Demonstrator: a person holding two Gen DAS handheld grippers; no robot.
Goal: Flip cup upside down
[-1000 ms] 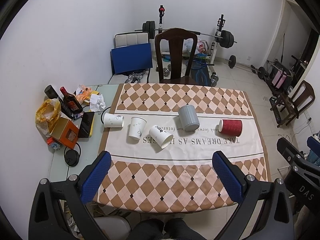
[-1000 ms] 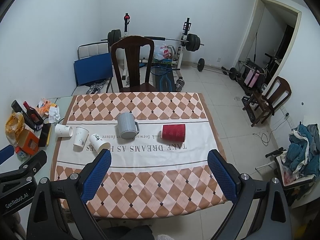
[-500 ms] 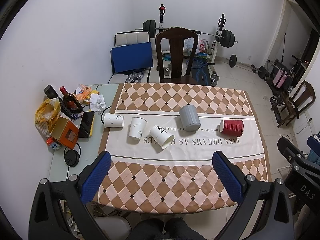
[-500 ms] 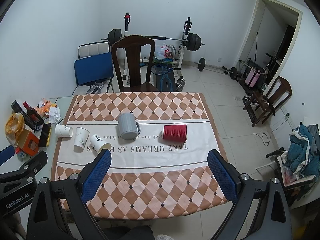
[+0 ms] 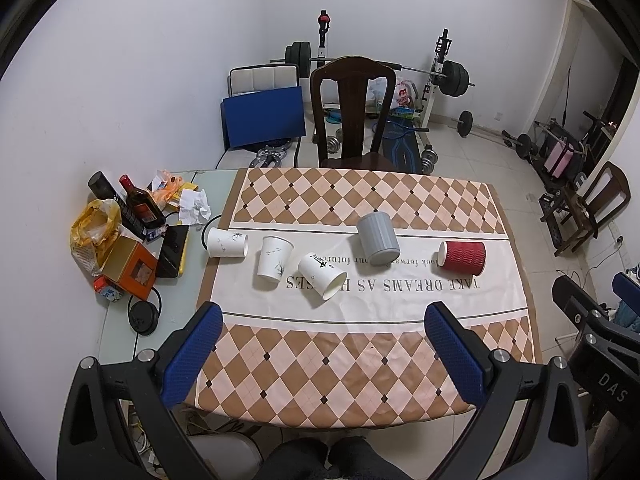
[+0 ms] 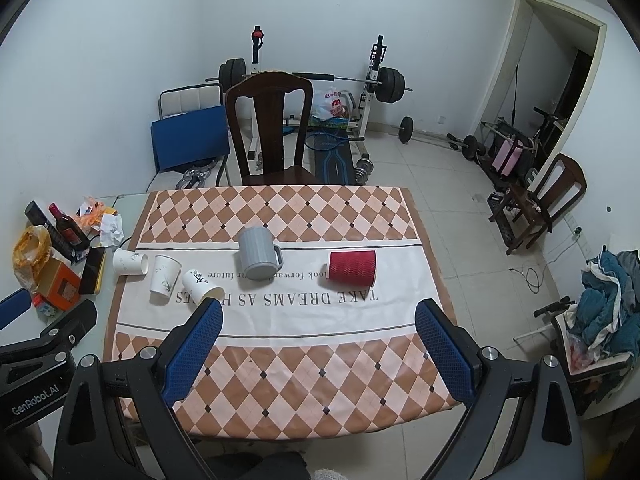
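Several cups sit in a row on the checked tablecloth (image 5: 360, 360). A white paper cup (image 5: 226, 242) lies on its side at the left. A second white cup (image 5: 274, 259) stands upside down. A third white cup (image 5: 322, 276) lies on its side, mouth toward me. A grey ribbed mug (image 5: 378, 238) stands upside down. A red ribbed cup (image 5: 462, 259) lies on its side at the right. The same cups show in the right wrist view: grey mug (image 6: 258, 253), red cup (image 6: 352, 269). My left gripper (image 5: 324, 356) and right gripper (image 6: 320, 350) are open, empty, held high above the table's near edge.
Clutter sits on the bare tabletop at the left: a wine bottle (image 5: 140, 204), an orange box (image 5: 132, 268), a yellow bag (image 5: 94, 228), a black phone (image 5: 173, 250). A dark wooden chair (image 5: 352, 112) stands behind the table. Gym weights (image 5: 452, 78) stand at the back wall.
Both views have drifted very slightly; the cups sit a touch lower in frame. No cup has moved, and both grippers stay open.
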